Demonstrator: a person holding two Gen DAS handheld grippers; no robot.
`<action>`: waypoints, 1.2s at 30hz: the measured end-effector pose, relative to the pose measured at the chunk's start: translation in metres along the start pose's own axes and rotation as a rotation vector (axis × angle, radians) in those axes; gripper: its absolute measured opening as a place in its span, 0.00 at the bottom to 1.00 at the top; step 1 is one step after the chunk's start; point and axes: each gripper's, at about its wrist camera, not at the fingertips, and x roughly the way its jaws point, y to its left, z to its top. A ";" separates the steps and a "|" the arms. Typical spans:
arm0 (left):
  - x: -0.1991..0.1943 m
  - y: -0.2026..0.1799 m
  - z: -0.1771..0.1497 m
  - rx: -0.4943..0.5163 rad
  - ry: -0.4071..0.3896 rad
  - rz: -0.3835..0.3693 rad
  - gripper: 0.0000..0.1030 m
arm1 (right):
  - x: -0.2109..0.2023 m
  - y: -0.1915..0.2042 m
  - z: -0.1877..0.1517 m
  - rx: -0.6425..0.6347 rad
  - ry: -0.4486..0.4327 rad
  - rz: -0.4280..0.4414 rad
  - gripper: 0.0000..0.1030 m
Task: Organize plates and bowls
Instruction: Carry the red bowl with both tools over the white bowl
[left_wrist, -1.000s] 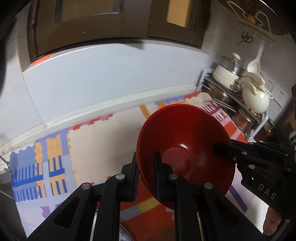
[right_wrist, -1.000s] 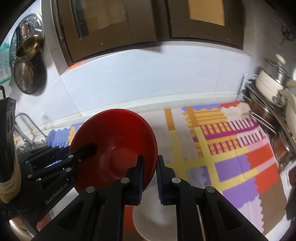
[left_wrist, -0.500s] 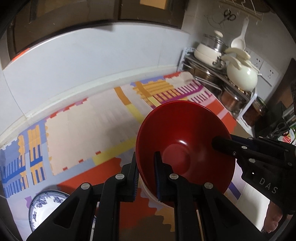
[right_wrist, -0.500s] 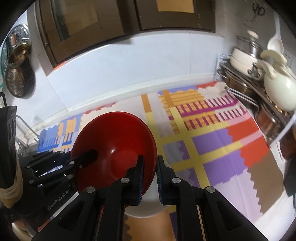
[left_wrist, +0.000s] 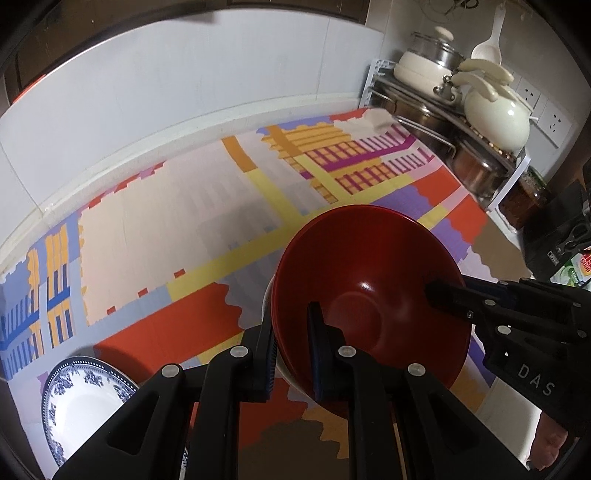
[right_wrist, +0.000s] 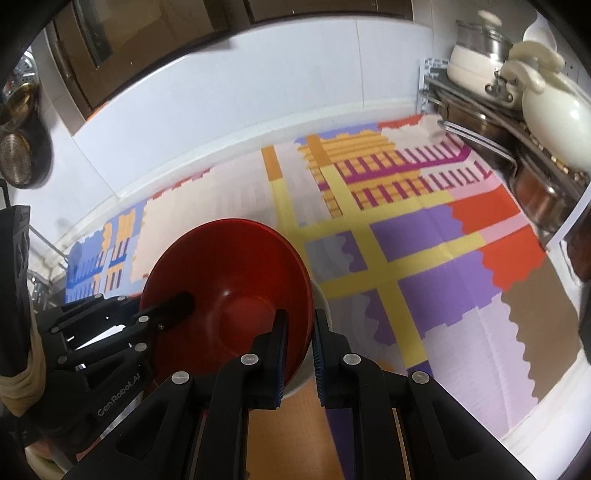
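Note:
A red bowl is held tilted between both grippers, low over the patterned mat. My left gripper is shut on its near-left rim. My right gripper is shut on the opposite rim; the bowl also shows in the right wrist view. A white bowl sits directly under the red bowl, mostly hidden; only an edge shows. A blue-and-white plate lies on the mat at the lower left of the left wrist view.
A colourful patterned mat covers the counter up to a white wall. A metal rack with pots and a cream kettle stands at the right. Pans hang at the far left.
Both grippers have carried the red bowl downward and toward the mat, now over the white bowl. The blue-and-white plate has come into view at lower left.

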 end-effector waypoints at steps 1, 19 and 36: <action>0.002 -0.001 0.000 0.002 0.002 0.005 0.16 | 0.003 -0.001 -0.001 0.000 0.008 0.003 0.14; 0.022 -0.009 -0.004 0.021 0.033 0.045 0.19 | 0.025 -0.010 -0.010 -0.001 0.064 -0.002 0.14; 0.011 -0.027 -0.007 0.114 -0.035 0.079 0.56 | 0.021 -0.011 -0.012 0.007 0.027 -0.027 0.31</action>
